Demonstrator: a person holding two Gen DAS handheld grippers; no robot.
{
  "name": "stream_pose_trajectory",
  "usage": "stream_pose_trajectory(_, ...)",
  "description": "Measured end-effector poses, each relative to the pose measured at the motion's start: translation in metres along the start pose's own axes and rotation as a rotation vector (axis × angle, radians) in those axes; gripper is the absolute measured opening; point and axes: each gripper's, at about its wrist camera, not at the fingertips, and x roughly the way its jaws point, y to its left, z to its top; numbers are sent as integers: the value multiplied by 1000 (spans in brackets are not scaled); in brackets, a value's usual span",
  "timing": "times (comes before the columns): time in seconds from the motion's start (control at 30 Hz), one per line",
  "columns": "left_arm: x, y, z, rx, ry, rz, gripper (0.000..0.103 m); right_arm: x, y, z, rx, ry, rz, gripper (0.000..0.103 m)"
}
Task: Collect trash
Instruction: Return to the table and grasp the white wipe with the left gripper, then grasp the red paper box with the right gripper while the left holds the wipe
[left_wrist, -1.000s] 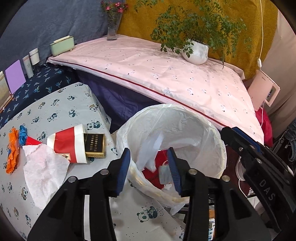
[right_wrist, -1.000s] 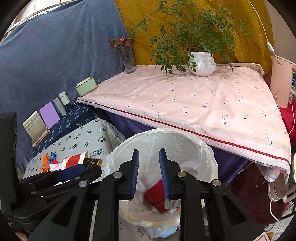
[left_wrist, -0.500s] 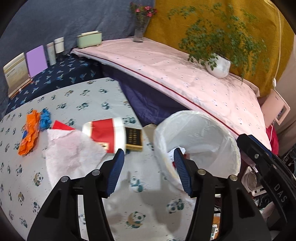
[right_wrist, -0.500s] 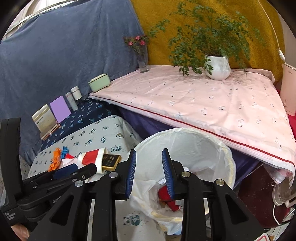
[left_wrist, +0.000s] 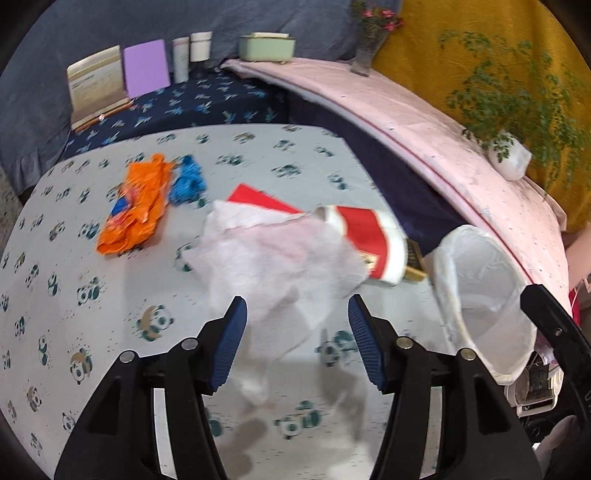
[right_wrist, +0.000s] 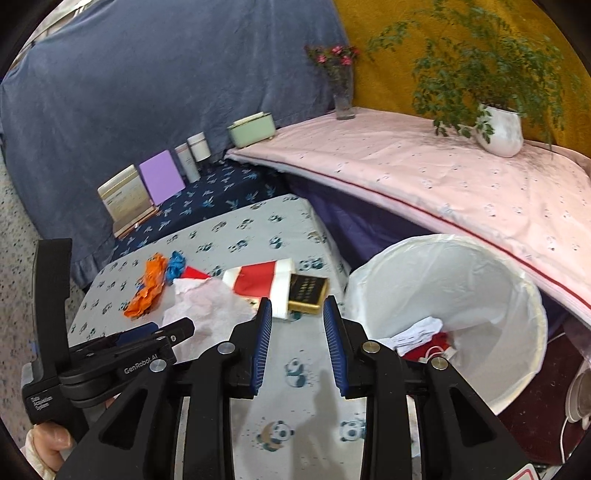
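While gaping, left tool (left_wrist: 297, 341) hovers over tissue (left_wrist: 273, 258).

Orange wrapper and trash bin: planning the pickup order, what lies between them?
In the left wrist view, between orange wrapper and trash bin: white tissue, red-and-white carton.

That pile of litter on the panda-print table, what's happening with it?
A person is clearing it with two hand-held claws. The left claw is open and poised over the crumpled white tissue, nothing gripped yet. The right claw is open too, empty, near the red-and-white paper cup and the black-and-gold box. Orange wrapper and blue scrap wait. The white-lined bin beside the table already holds some rubbish.
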Motion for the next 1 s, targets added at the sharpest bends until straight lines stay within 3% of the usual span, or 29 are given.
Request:
stream_pose_trajectory(0.23,19,23,-5,-21,54,8,53,25,27,-5,-30,50,29,29)
stream_pose_trajectory(0.37,30,28,-6,-18,77,-5,44,38,37,-7,-43,76,38,29)
stream_pose_trajectory(0.47,36,31,-6,-10,92,-15,28,45,42,-10,-49,92,43,29)
stream_pose_trajectory(0.53,38,32,-7,2,98,-21,8,49,45,-11,-50,101,46,29)
stream_pose_trajectory(0.63,34,33,-7,15,92,-26,3,53,49,-12,-54,110,48,29)
stream_pose_trajectory(1.0,-33,54,9,-28,-45,-54,2,57,47,-11,-37,113,49,29)
